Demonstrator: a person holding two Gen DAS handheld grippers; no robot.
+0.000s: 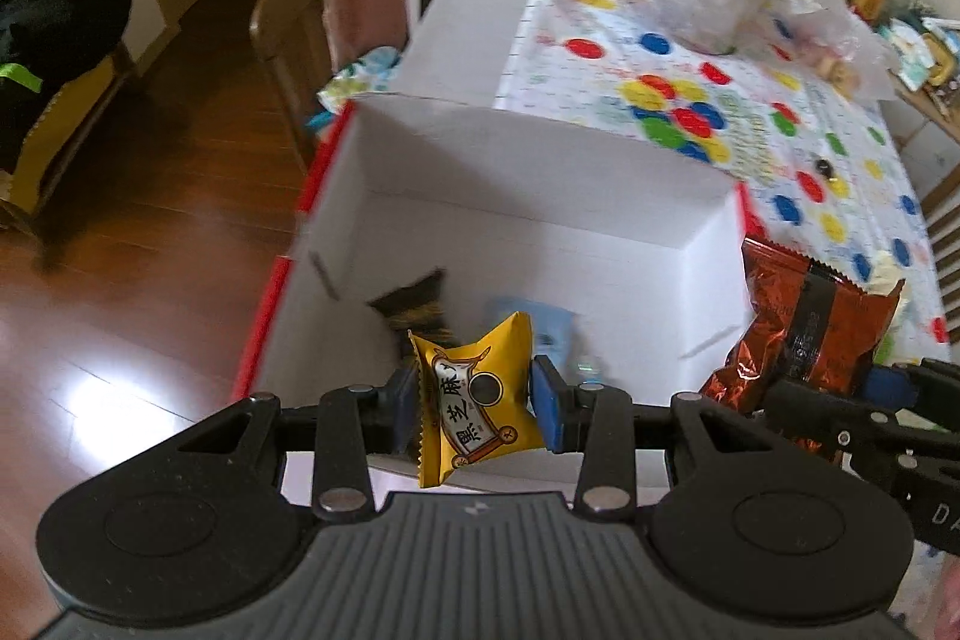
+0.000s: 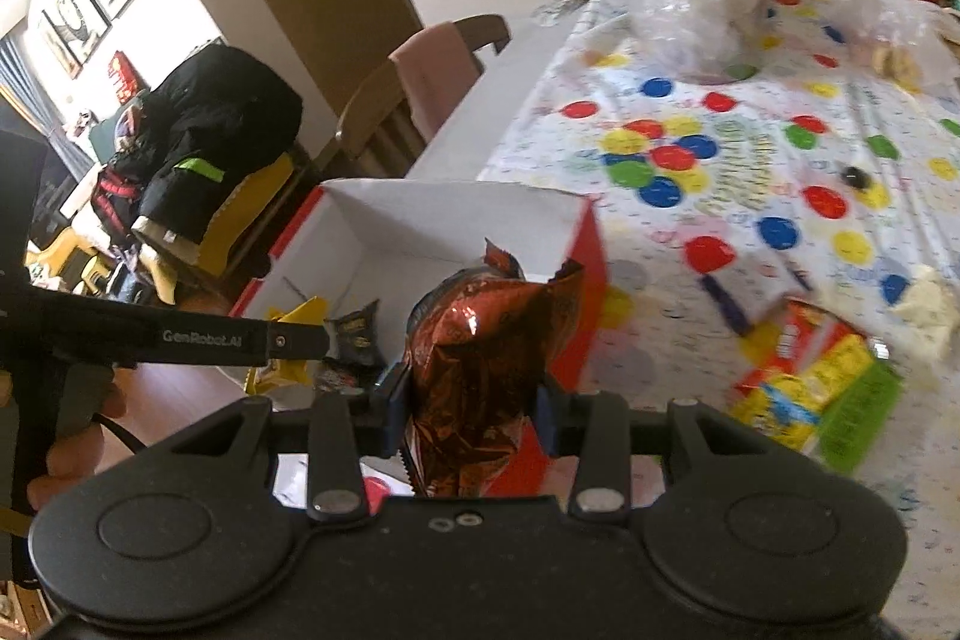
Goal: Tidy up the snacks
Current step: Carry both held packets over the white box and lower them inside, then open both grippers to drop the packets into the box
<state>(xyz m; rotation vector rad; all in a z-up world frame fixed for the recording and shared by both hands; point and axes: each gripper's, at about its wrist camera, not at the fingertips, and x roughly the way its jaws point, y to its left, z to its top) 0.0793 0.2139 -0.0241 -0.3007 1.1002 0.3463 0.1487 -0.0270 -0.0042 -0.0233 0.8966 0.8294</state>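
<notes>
both grippers (image 1: 474,397) (image 2: 471,403) clamp snack packets (image 1: 474,400) (image 2: 474,370) over box (image 1: 540,172).

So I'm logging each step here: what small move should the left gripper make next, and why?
Probably open the left gripper and drop the yellow snack packet: it is clamped over the open white box, where a black packet already lies.

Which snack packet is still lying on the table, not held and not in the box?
The yellow-green-red packet on the dotted tablecloth, right of the box; no gripper touches it.

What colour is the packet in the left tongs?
Yellow packet, brown scroll print; left wrist view shows it best.
</notes>
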